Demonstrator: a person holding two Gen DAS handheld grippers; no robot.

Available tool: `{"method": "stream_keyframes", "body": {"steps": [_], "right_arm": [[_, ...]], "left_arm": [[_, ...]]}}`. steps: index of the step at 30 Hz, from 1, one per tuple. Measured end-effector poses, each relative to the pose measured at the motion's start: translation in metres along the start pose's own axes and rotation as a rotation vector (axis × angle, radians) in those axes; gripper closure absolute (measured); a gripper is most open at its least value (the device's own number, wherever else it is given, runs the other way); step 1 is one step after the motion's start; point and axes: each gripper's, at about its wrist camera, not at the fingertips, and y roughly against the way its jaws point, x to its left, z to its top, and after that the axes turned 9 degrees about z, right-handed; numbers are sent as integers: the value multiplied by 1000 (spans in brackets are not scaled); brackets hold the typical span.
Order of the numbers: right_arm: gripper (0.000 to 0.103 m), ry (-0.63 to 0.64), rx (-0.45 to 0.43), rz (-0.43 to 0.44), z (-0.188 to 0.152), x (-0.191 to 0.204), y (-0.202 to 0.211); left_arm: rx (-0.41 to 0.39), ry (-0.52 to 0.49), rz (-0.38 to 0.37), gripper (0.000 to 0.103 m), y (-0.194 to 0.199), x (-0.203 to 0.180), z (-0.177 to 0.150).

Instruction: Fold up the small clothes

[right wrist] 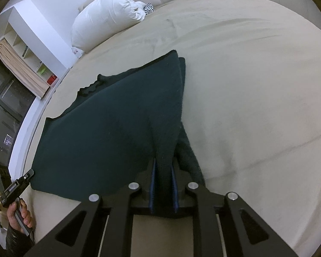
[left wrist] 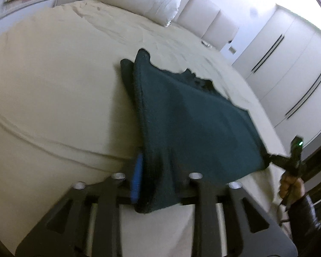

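Holding a dark green garment (right wrist: 109,132) up by its near edge w/ both grippers, far part lying on the bed (right wrist: 256,111) toward the middle. Right gripper (right wrist: 163,184) is pinching a bunch of cloth tight btwn blue pads. Left gripper (left wrist: 158,184) is standing partly apart, cloth draped btwn its fingers; can't tell if it's gripping. To fold well: be keeping both corners level, the edge taut, carrying it fwd toward the pillow (right wrist: 109,10) side, lining edges before letting go.
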Motion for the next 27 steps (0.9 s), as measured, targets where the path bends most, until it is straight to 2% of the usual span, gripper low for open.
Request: {"method": "stream_keyframes", "body": {"steps": [1,2,7,9,10,13,21,27], "right_arm": [[86,0,1,-2,0,1,0],[86,2,2,-3,0,1,0],[86,21,7,-16,1,5,1],[86,22,9,-19,1,5,0],[86,24,10,-21,1,6,-1],[87,27,8,-26,1,6,0],[92,23,-3,-28,4,8,6],[92,1,7,-27,0,3,5]], "left_arm": [[-3,0,13,49,0,-1,0],[-11,0,15,47,1,-2,-2],[-61,-25,50,47,8,-7,0],[-53,-34,59,64,6,-7,0],[-40,-35,67,79,3,-7,0],[-31,-18,80,97,2,-3,-1],[-70,-28,75,99,19,-9,-4],[-40,11,59,99,24,-3,-20]]}}
